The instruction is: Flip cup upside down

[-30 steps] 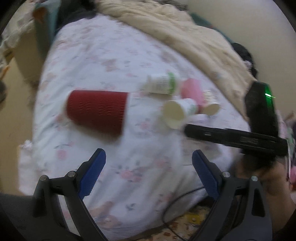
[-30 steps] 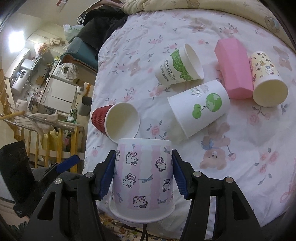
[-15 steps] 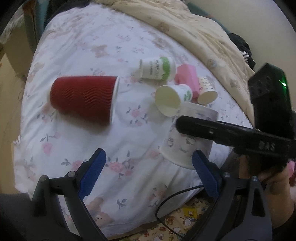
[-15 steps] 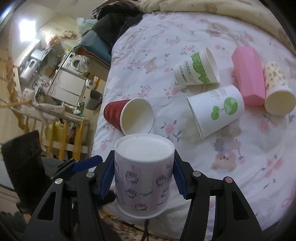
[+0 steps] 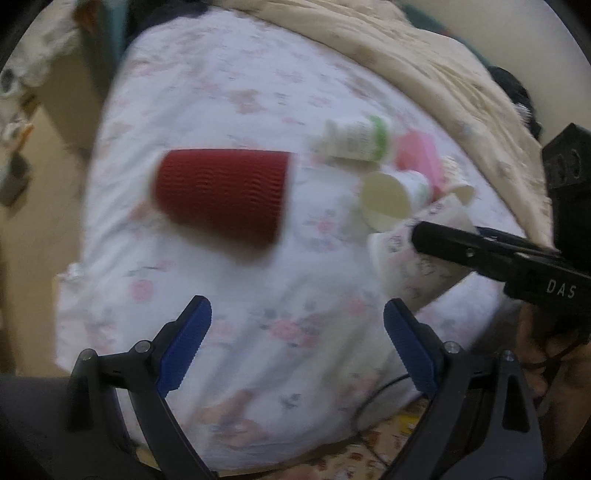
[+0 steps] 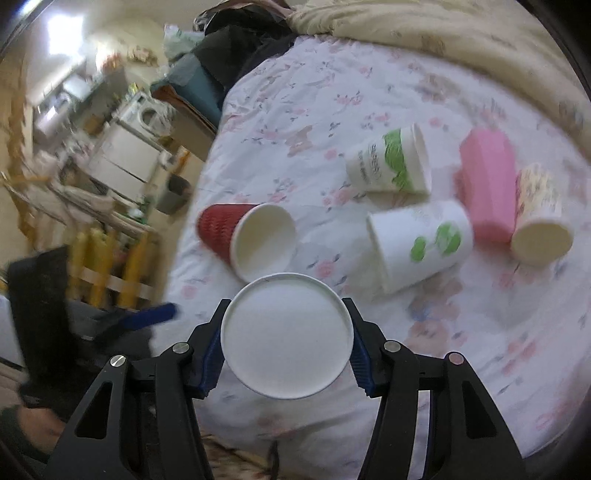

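Observation:
My right gripper (image 6: 286, 350) is shut on a white paper cup with pink cartoon print (image 6: 286, 338). Its round white bottom faces the camera, so the cup is tipped over. In the left wrist view the same cup (image 5: 413, 254) hangs tilted in the black right gripper (image 5: 480, 251) above the bed's near right part. My left gripper (image 5: 295, 347) is open and empty above the floral bedsheet (image 5: 229, 295).
A red ribbed cup (image 6: 245, 240) lies on its side near the held cup. Two white cups with green print (image 6: 391, 164) (image 6: 421, 243), a pink cup (image 6: 487, 188) and a cream patterned cup (image 6: 541, 221) lie on the sheet. A beige quilt (image 6: 424, 33) is behind.
The right gripper has rotated the held cup further, so its bottom now faces the camera. The left gripper shifted slightly and stayed open.

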A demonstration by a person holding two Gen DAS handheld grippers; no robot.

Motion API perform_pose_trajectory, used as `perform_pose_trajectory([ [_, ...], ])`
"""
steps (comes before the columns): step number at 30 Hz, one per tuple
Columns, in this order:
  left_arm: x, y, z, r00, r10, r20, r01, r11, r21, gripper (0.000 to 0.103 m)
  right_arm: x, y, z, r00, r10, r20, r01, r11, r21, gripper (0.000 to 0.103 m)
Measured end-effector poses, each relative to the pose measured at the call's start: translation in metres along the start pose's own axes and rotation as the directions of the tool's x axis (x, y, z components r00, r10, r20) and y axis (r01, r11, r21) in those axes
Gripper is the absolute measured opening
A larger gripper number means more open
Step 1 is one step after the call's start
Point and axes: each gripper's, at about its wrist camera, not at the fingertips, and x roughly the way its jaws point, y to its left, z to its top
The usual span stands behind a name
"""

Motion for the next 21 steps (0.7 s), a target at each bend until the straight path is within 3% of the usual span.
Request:
perform_pose_trajectory([
  [6, -0.007, 0.029, -0.002, 0.994, 0.110, 0.019, -0.108, 0.991, -0.078, 0.093, 0.036, 0.013, 0.020, 0.990, -0.138, -0.027, 0.134, 0.983, -0.129, 0.059],
  [15, -0.006, 0.045, -0.001, 0.995, 0.102, -0.011, -0.102, 0.987, -0.121, 0.093, 0.077, 0.020, 0.028, 0.960, -0.278, -0.010, 0.268, 0.934, -0.236, 0.060],
  [21, -0.008, 0.045, 0.000, 0.995, 0.099, -0.004, -0.098, 0.987, -0.126, 0.093, 0.090, 0.024, 0.027, 0.951, -0.308, 0.013, 0.300, 0.918, -0.260, 0.060],
])
